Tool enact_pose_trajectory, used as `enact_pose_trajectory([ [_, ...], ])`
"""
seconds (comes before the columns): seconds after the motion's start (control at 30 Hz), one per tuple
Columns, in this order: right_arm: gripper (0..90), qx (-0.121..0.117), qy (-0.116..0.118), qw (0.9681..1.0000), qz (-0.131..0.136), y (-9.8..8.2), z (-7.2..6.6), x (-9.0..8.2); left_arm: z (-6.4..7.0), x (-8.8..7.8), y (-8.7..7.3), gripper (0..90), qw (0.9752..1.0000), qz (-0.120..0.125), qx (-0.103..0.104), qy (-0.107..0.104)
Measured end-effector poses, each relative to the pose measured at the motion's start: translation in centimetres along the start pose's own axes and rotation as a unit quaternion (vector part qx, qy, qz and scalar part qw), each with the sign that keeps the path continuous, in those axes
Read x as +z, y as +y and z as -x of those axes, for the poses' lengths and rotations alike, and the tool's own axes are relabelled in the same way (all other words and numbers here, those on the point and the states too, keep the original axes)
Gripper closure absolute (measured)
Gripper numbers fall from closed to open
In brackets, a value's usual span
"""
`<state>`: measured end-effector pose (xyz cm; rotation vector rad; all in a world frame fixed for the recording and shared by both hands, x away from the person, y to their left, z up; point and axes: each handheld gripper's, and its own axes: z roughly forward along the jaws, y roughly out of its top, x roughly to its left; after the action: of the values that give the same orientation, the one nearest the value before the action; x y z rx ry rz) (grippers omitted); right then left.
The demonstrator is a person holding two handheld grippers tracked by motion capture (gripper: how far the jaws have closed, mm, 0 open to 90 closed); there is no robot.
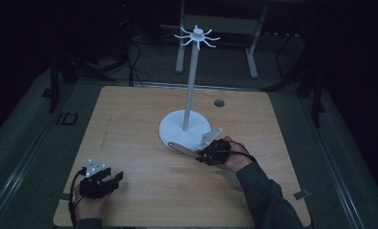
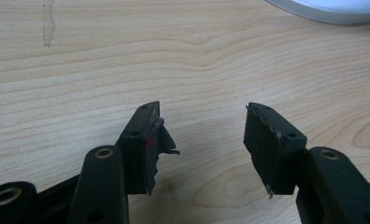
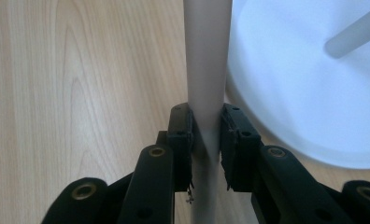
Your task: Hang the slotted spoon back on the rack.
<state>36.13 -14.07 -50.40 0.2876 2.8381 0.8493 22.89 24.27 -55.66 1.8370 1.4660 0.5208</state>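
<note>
Here right gripper clamps the utensil handle beside the stand base; left gripper gapes idle; handle could snag the base and slip

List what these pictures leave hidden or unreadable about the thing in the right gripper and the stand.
- Held utensil: right gripper view, its far end runs off the top edge; what tool it is stays unclear.
- Same utensil: high view, dim and small; the right gripper covers its handle.
- Stand hooks: high view, too small to count.
- Stand base: left gripper view, cut by the top edge.
</note>
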Motion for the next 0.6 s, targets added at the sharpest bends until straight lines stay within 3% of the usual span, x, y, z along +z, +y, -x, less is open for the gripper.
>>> enact_pose_trajectory([
  [0.2, 75.3, 0.024, -0.016, 0.9987, 0.043, 0.1, 0.4, -1.1, 0.0, 0.0, 0.0, 46.6, 1.0000, 0.000, 0.000, 0.000],
  [0.37, 75.3, 0.030, -0.033, 0.9968, 0.065, 0.2, 0.4, -1.7, 0.0, 0.0, 0.0, 46.6, 1.0000, -0.001, 0.000, 0.001],
  [0.6, 75.3, 0.042, -0.080, 0.9900, 0.108, 0.5, 0.5, -2.8, 0.0, 0.0, 0.0, 46.6, 1.0000, 0.000, 0.000, 0.000],
])
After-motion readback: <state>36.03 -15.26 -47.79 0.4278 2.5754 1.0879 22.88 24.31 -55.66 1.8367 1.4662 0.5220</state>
